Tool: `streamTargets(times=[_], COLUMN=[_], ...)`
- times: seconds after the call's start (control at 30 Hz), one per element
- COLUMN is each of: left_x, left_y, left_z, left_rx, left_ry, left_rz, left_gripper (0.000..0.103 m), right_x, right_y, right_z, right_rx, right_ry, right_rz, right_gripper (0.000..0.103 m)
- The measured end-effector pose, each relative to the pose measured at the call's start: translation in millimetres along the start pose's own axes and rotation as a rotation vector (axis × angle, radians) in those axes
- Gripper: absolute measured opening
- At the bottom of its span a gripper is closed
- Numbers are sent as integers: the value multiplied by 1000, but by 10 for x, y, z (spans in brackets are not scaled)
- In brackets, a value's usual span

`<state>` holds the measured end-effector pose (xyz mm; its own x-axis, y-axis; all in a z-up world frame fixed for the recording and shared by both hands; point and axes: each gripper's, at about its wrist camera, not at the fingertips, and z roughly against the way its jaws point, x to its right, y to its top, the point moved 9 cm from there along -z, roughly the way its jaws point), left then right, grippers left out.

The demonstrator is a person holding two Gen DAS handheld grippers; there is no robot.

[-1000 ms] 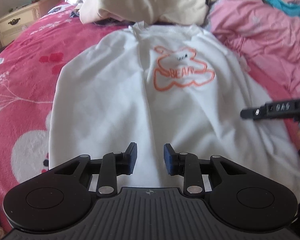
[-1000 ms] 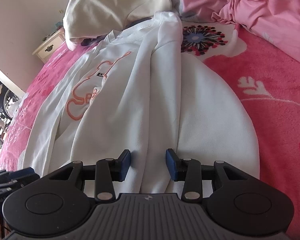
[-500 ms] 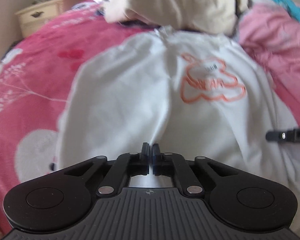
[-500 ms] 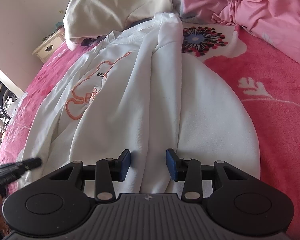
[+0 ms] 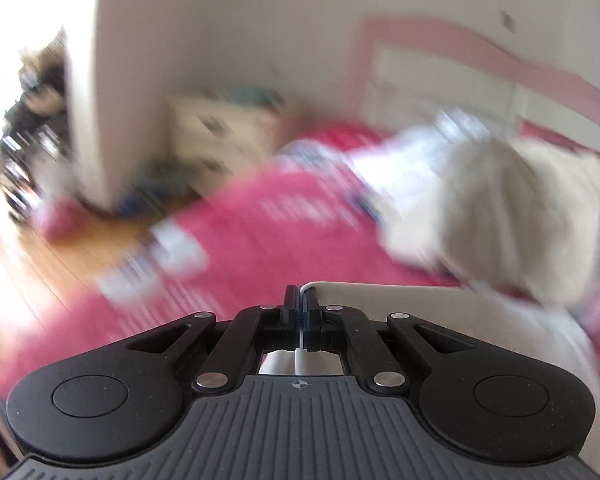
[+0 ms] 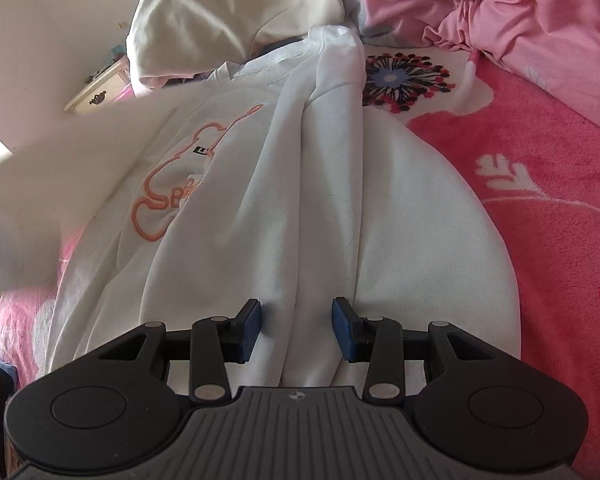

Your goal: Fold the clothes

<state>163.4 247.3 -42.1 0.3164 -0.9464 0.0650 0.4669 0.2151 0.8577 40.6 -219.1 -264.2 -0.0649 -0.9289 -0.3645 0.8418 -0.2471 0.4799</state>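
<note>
Sweatshirt (image 6: 332, 184) edge pinched in my left gripper (image 5: 301, 312); my right gripper (image 6: 296, 330) gapes over its folds. Cream garment pile (image 6: 236, 12) crowds beyond.

Pale wall (image 5: 228, 20); cream dresser (image 5: 220, 128)

Pink floral bedspread (image 6: 540, 208) across the bed, with a dark flower print (image 6: 404, 80) at one o'clock in the right wrist view. Rumpled pale pink quilt (image 6: 500, 12) heaped at two o'clock. Cream nightstand (image 6: 100, 92) with dark drawer pulls at ten o'clock, against a pale wall (image 6: 40, 20). Wooden floor (image 5: 40, 264) at nine o'clock in the blurred left wrist view; pink-trimmed headboard (image 5: 460, 68) at one o'clock.
</note>
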Motion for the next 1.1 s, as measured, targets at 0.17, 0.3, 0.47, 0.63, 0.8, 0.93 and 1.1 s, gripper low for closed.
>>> streamTargets(times=[0.17,0.3,0.47,0.63,0.8,0.93,1.1], left_x=[-598,-817,-820,-354,526,1052,1295], left_y=[467,122,-78,-42,-563,-1261,-2020], left_z=[-706,-1206,-1159,-776,-100,383,721], left_rx=[-27,-183,-168,-142,-216,-292,-377], left_ry=[239,314,257,91,-142,-270,-353], left_rz=[-13,26,107,18,-162,-275,-332], left_gripper=[10,22,36,38,52,53,53], right_x=[-11,-1,8,6,-4,-17,10], right_y=[4,11,17,13,13,16,3], right_z=[-16,-15,-22,-17,-5,62,217], right_rx=[1,1,1,3,6,15,20], right_ry=[-6,-1,10,15,16,7,-15], right_rz=[6,1,-5,-6,-2,11,-13], right_gripper=[42,42,42,42,42,42,45])
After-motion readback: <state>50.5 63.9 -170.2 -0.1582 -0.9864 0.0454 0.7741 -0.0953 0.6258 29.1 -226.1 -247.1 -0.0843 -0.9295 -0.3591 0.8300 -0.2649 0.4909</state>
